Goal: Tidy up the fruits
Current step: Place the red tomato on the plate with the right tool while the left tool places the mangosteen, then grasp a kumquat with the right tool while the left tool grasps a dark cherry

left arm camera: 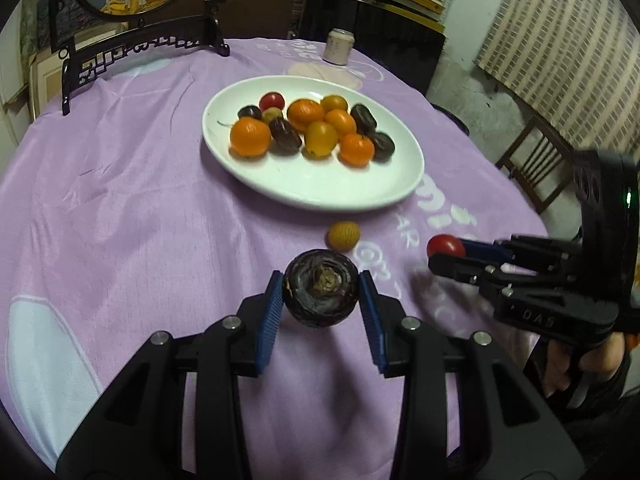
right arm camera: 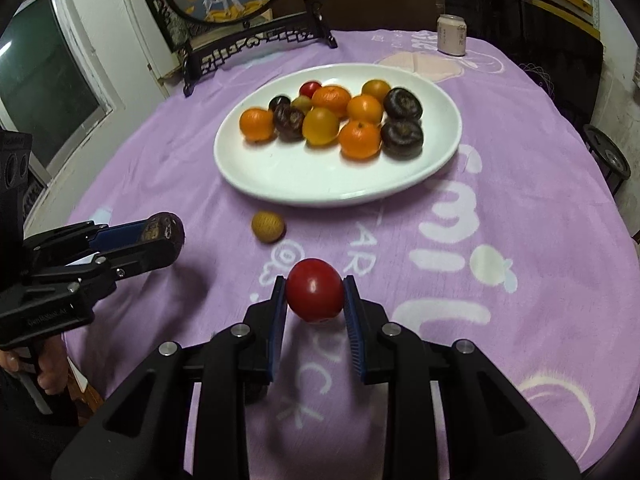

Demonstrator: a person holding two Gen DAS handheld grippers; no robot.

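Observation:
A white oval plate [left arm camera: 320, 184] [right arm camera: 304, 176] on the purple tablecloth holds several oranges, dark round fruits and a red one. My left gripper [left arm camera: 322, 286] is shut on a dark brown round fruit [left arm camera: 321, 287], held above the cloth short of the plate; it shows at the left of the right wrist view [right arm camera: 162, 232]. My right gripper [right arm camera: 314, 290] is shut on a red tomato [right arm camera: 315, 290], also seen at the right of the left wrist view [left arm camera: 445, 246]. A small yellow textured fruit [left arm camera: 344, 235] [right arm camera: 268, 227] lies on the cloth between the grippers and the plate.
A pale drink can [left arm camera: 338, 46] [right arm camera: 451, 40] stands at the far side of the table. A dark carved stand with a round picture [left arm camera: 140, 46] [right arm camera: 248, 40] stands at the far left. A wooden chair [left arm camera: 536, 168] is beyond the table's right edge.

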